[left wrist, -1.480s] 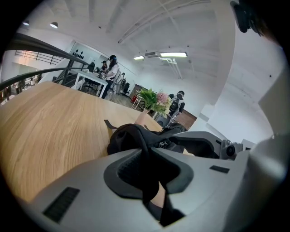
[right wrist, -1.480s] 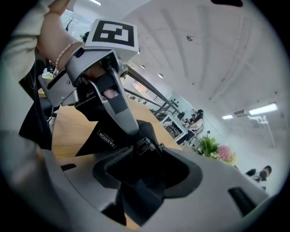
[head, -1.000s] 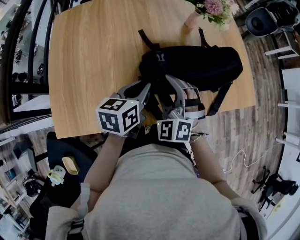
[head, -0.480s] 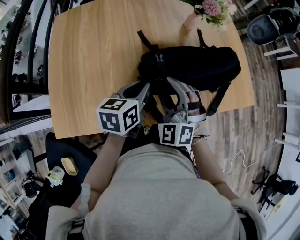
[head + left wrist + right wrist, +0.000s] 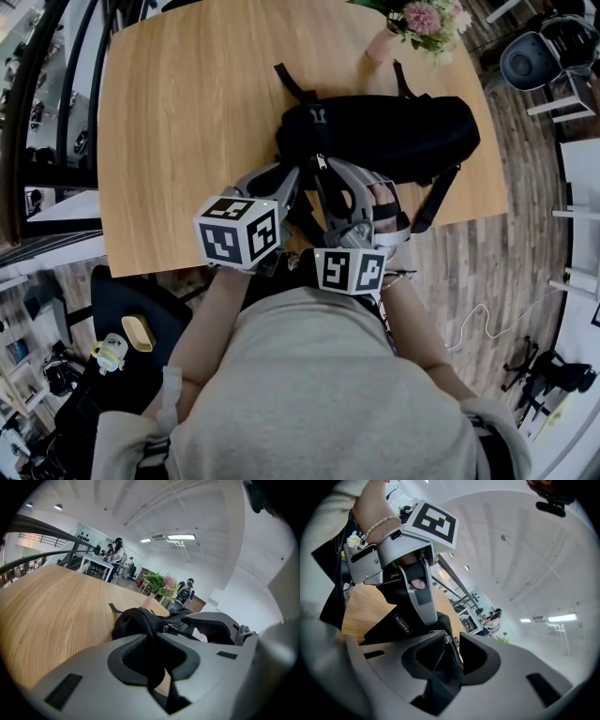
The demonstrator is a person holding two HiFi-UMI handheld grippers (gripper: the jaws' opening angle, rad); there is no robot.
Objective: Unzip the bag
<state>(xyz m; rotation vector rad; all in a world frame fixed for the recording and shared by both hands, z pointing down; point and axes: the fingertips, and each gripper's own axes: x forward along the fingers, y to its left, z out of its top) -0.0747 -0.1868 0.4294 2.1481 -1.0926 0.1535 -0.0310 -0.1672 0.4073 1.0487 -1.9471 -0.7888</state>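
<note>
A black backpack (image 5: 394, 131) lies on the wooden table (image 5: 187, 112), near its front edge. Both grippers meet at the bag's near left end. My left gripper (image 5: 292, 183) is shut on a fold of black bag fabric (image 5: 149, 634), which fills the gap between its pads (image 5: 152, 653). My right gripper (image 5: 328, 173) sits just to its right. Its jaws are closing, with the metal zipper pull (image 5: 451, 646) standing between them (image 5: 450, 651); a small gap still shows beside the pull. A label patch on the bag (image 5: 403, 623) shows in the right gripper view, under the left gripper's finger (image 5: 419, 597).
A vase of pink flowers (image 5: 422, 19) stands at the table's far right, behind the bag. Bag straps (image 5: 433, 202) hang over the front right edge. A black chair (image 5: 131, 300) is at lower left, an office chair (image 5: 534, 52) at upper right. Cables (image 5: 478, 323) lie on the floor.
The right gripper has shifted slightly left and its jaws have narrowed around the zipper pull. The left gripper and the bag have stayed in place.
</note>
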